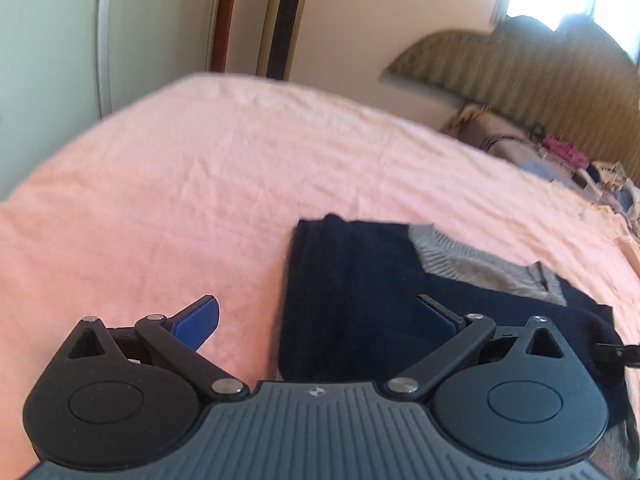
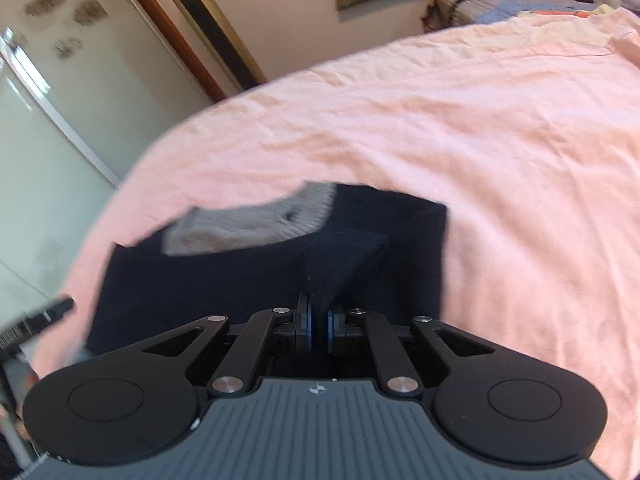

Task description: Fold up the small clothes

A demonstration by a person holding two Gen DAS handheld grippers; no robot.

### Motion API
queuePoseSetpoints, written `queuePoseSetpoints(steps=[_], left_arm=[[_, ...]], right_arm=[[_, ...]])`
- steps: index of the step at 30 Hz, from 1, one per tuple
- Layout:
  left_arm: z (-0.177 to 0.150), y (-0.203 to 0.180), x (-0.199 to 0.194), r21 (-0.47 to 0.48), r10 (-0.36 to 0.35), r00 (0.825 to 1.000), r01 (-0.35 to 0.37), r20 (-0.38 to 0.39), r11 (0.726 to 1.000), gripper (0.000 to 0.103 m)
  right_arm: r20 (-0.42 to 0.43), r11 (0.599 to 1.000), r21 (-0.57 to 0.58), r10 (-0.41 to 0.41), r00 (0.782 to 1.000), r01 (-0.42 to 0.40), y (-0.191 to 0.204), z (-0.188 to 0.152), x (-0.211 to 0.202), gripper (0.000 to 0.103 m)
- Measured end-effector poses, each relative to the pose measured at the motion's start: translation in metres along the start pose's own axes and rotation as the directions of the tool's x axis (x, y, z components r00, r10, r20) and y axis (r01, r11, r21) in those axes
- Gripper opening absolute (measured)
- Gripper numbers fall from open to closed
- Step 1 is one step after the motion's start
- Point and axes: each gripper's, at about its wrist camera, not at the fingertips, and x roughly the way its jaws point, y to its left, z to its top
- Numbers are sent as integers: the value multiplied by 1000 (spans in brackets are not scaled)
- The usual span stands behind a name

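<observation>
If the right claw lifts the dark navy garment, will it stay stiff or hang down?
Likely floppy: the navy garment already peaks into a soft tent where the right claw pinches it. Probably light, and its fuzzy knit should grip rather than slide on the pink sheet.

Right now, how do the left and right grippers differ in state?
The left gripper has its jaws spread wide and holds nothing; the right gripper is shut on a fold of the dark navy garment. The left hovers at the garment's edge over the pink sheet; the right is over the garment. Both have blue pads.
</observation>
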Motion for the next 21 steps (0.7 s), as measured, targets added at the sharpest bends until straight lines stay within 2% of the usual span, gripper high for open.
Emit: queuePoseSetpoints(steps=[1,2,3,4,5,6,7,8,9,10,11,12,13,14,16,18,19,21], left_arm=[[2,0,12,5,-12,999,13,-35,1000,103],[4,-1,20,12,2,999,-1,-51,1000,103],[4,-3,30,29,39,998,-37,-55,999,103],[4,-5,37,53,70,996,-67,-54,996,103],[4,-6,42,70,93,995,-90,-48,993,103],[3,-8,46,83,111,993,-108,-33,991,103],[3,-11,48,94,121,992,-118,-26,988,102],[2,-14,49,111,135,991,-132,-19,985,97],[1,-19,47,141,137,991,-136,-1,981,78],[0,-22,43,162,115,993,-117,19,980,64],[-1,-25,41,179,100,995,-103,27,978,35],[-1,-30,38,199,127,991,-132,36,971,24],[-2,-32,38,216,179,982,-188,59,958,20],[-4,-32,39,235,228,970,-242,86,941,20],[-10,-25,39,255,238,963,-263,127,930,20],[-15,-26,32,280,245,958,-279,153,918,21],[-19,-28,26,289,253,954,-290,160,912,21],[-24,-28,6,282,244,957,-281,160,917,24]], right_arm=[[11,1000,12,8,1000,-8,-2,-3,0,16],[27,1000,21,7,1000,-8,-2,-4,-4,26],[54,1000,31,1,999,-2,-3,-4,-8,41],[109,999,37,-29,994,25,-1,-4,-14,49],[159,998,17,-63,985,61,5,-4,-21,50],[181,997,-23,-63,981,69,11,-3,-23,50],[185,996,-64,-46,982,59,19,-2,-22,50],[172,995,-87,-32,985,47,25,-1,-18,51],[154,993,-112,-23,988,41,30,0,-12,51],[136,988,-146,-22,990,42,36,2,-4,51],[116,985,-165,-27,993,46,39,1,4,51],[88,981,-183,-46,995,62,38,0,15,47],[104,971,-224,-61,993,83,37,-3,20,44],[131,962,-254,-72,989,104,34,-5,20,40],[148,972,-200,-95,984,124,21,-3,16,38],[150,991,-118,-50,987,68,4,-1,11,30],[151,993,-102,-39,988,55,1,-2,8,30],[161,988,-103,-101,982,119,6,-7,-2,37]])
